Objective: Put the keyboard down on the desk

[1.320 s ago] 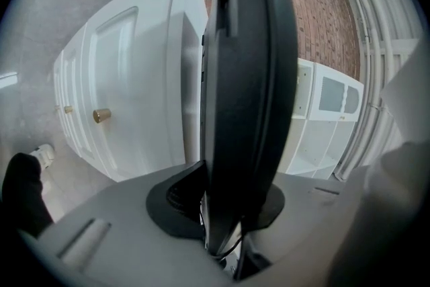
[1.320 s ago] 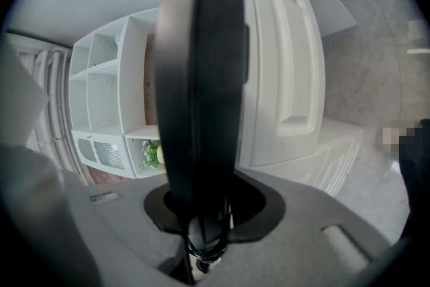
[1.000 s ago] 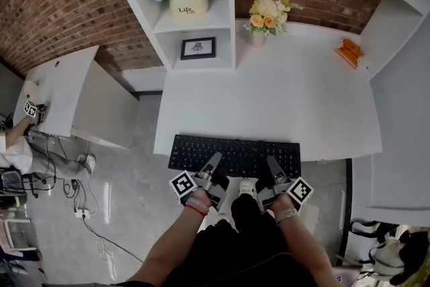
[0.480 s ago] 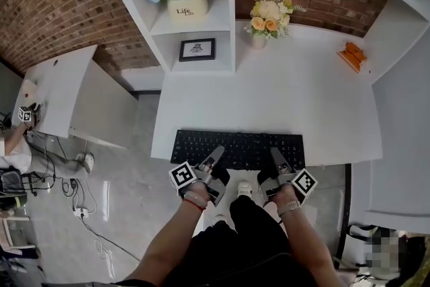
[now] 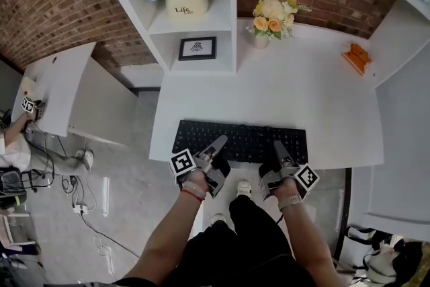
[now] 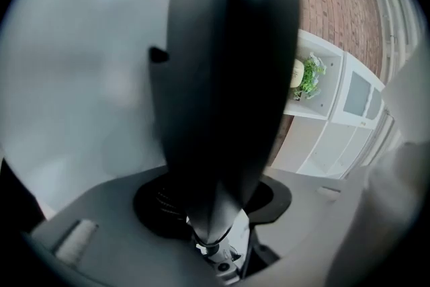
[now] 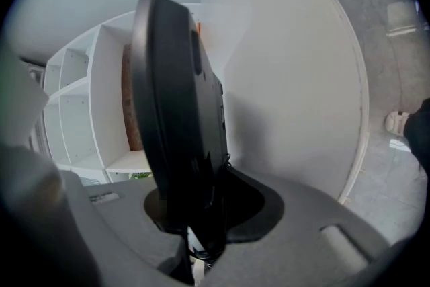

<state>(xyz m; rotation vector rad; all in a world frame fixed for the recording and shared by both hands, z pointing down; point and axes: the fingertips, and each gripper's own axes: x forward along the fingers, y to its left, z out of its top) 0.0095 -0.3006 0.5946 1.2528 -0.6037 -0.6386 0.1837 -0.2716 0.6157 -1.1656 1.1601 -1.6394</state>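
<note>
One long black keyboard (image 5: pixel 240 142) lay across the front edge of the white tabletop (image 5: pixel 295 91), its near side right at the rim, and two grippers were on that near side. The left gripper (image 5: pixel 218 143) had the keyboard's edge between its jaws, and those jaws were opening, the pads coming off it. The right gripper (image 5: pixel 279 147) was clamped on the keyboard's edge, jaws narrow and pressing on it from both sides. Farther back there were two bunches of flowers: one blue and white in a white pot (image 5: pixel 182 3) on the upper shelf, one yellow and peach in a small vase (image 5: pixel 263 39) on the tabletop. There was also one black-framed picture (image 5: pixel 197 48) on the lower shelf and one orange object (image 5: pixel 357 58) at the far right.
</note>
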